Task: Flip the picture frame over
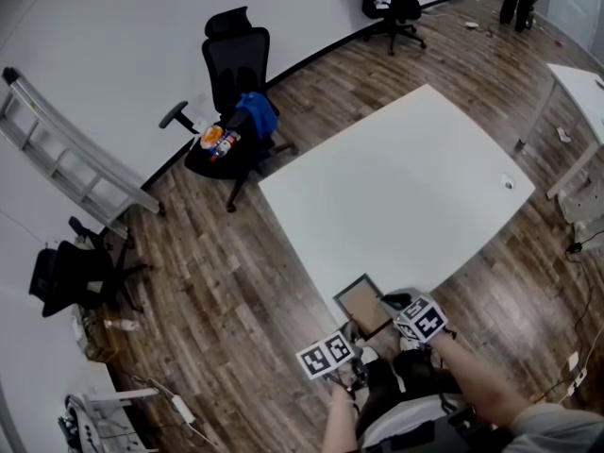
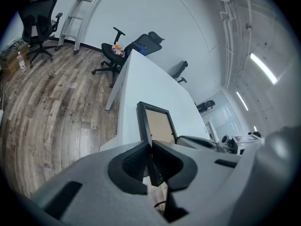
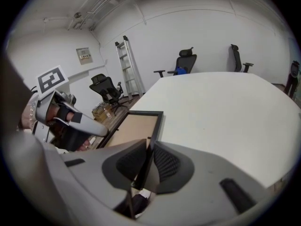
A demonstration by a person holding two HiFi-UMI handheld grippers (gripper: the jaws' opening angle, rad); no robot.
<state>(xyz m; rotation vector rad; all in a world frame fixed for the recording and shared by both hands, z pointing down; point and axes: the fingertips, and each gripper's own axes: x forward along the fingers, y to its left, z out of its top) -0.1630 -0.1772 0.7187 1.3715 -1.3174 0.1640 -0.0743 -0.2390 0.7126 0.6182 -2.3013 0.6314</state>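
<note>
A black picture frame (image 1: 362, 306) with its brown backing facing up sits at the near corner of the white table (image 1: 406, 187). My left gripper (image 1: 352, 331) is shut on the frame's left rail, and in the left gripper view that rail (image 2: 145, 121) runs between the pads. My right gripper (image 1: 390, 303) is shut on the opposite rail, which the right gripper view shows as a black edge (image 3: 157, 122) beside the brown backing (image 3: 131, 130). The frame's near end juts past the table edge toward me. Each gripper shows in the other's view: right gripper (image 2: 200, 142), left gripper (image 3: 66, 121).
A black office chair (image 1: 236, 74) holding a blue item and bottles stands left of the table's far side. A ladder (image 1: 66, 149) leans on the wall. More chairs (image 1: 394, 6) and another white table (image 1: 578, 92) stand further off. A small grommet (image 1: 508, 183) sits in the tabletop.
</note>
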